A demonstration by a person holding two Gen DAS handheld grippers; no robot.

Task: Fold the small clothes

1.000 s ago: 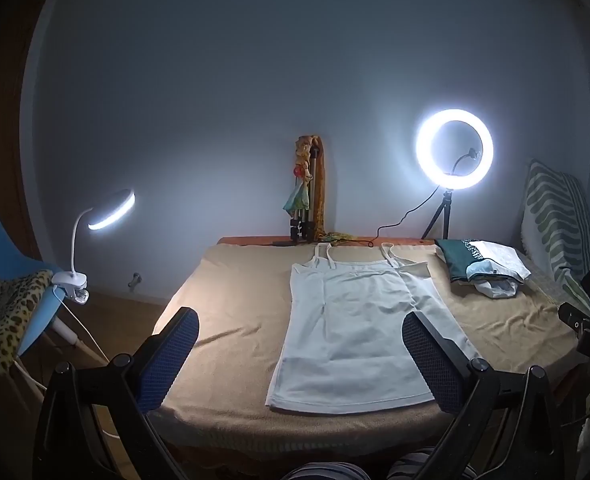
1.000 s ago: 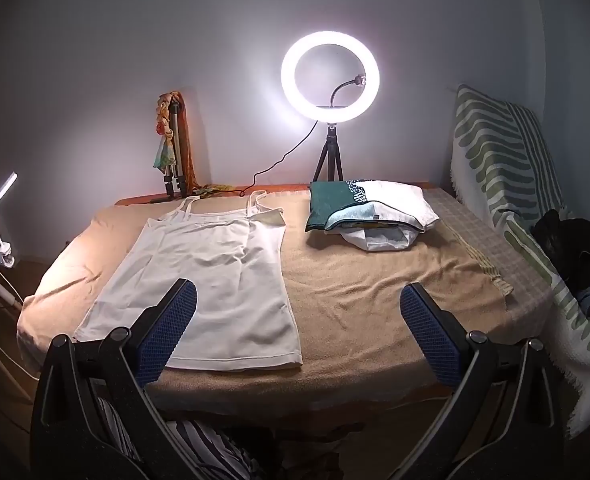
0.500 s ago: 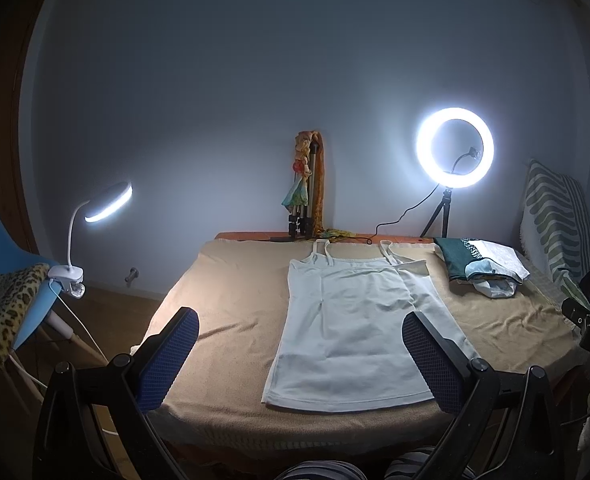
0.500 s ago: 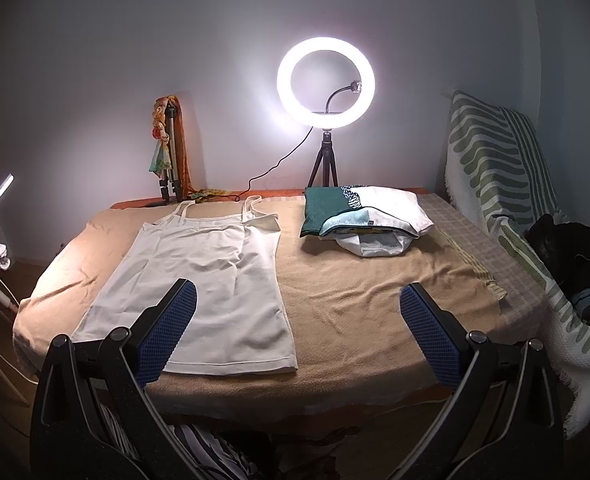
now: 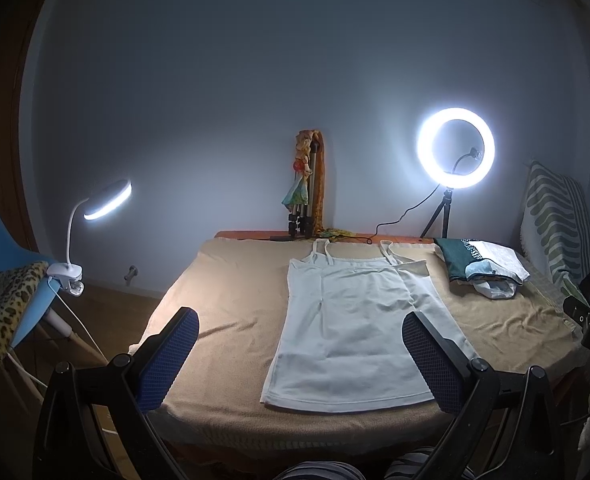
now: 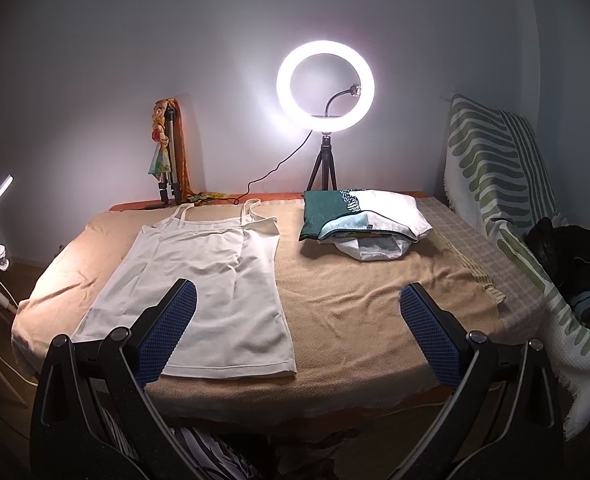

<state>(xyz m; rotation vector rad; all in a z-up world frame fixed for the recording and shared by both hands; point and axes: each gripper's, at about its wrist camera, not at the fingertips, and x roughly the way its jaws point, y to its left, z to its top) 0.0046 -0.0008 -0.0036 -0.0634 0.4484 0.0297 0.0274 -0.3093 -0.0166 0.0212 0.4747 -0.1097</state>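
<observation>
Since the earlier frames both cameras have drawn slightly back and up, so the white strappy camisole top [image 5: 355, 332] sits a little lower in each view. It lies flat on the tan towel-covered table [image 5: 231, 304], straps toward the wall. The left gripper [image 5: 301, 356] hovers above its hem, jaws wide apart and holding nothing. The right gripper [image 6: 297, 334] hangs over the top's right edge, equally wide and empty. A stack of folded clothes [image 6: 363, 220] rests near the glowing ring light [image 6: 325, 84].
</observation>
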